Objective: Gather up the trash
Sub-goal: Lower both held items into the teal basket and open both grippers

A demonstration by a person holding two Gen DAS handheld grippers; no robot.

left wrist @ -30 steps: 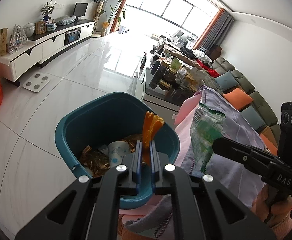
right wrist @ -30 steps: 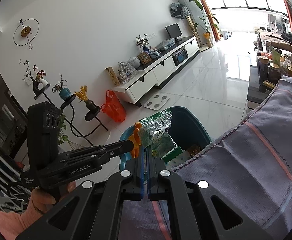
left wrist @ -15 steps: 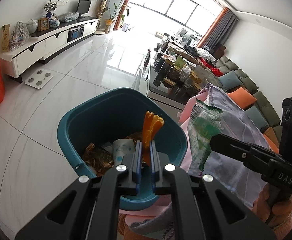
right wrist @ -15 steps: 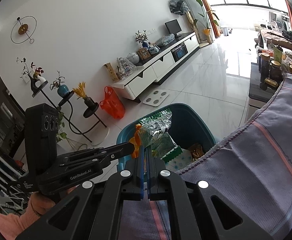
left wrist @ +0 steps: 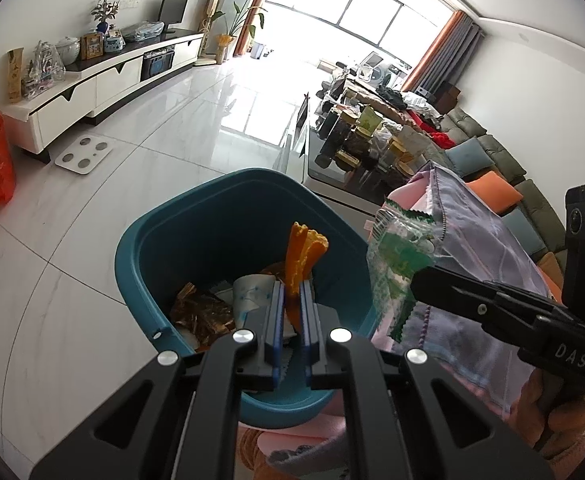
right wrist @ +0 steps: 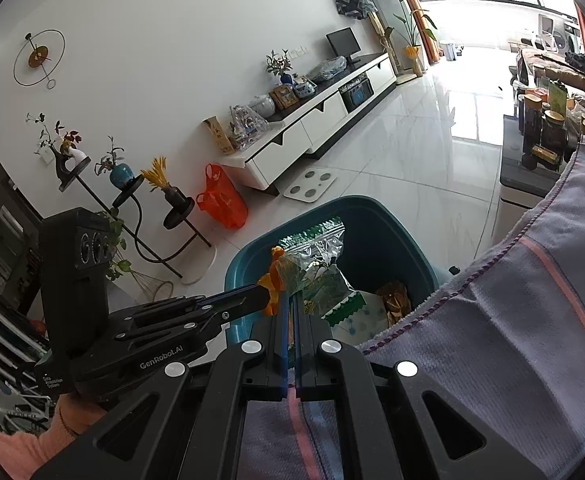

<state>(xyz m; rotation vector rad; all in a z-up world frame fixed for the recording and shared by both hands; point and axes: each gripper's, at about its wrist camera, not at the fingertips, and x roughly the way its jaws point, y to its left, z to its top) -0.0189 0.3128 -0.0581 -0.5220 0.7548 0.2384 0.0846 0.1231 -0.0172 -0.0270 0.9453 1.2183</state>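
Observation:
A teal bin (left wrist: 160, 248) (right wrist: 388, 236) stands on the white floor, with brown wrappers (left wrist: 200, 312) and white paper in it. My left gripper (left wrist: 291, 292) is shut on a strip of orange peel (left wrist: 302, 252), held upright over the bin's inside. In the right wrist view that peel (right wrist: 273, 276) shows at the left gripper's tip (right wrist: 258, 292). My right gripper (right wrist: 291, 304) is shut on a clear green-printed plastic wrapper (right wrist: 316, 264), held above the bin. From the left wrist view the wrapper (left wrist: 396, 256) hangs at the bin's right rim, from the right gripper's tip (left wrist: 418, 284).
A lilac cloth with pink stripes (right wrist: 512, 312) (left wrist: 480, 248) drapes close on the right of the bin. Beyond it are a low table crowded with jars (left wrist: 364, 140) and a sofa (left wrist: 504, 168). An orange bag (right wrist: 222, 200), a scale (right wrist: 310, 184) and a white TV cabinet (right wrist: 312, 120) line the far wall.
The bin has grown a little larger and nearer the middle in both views. The wrapper has shifted further over the bin. Both grips are unchanged.

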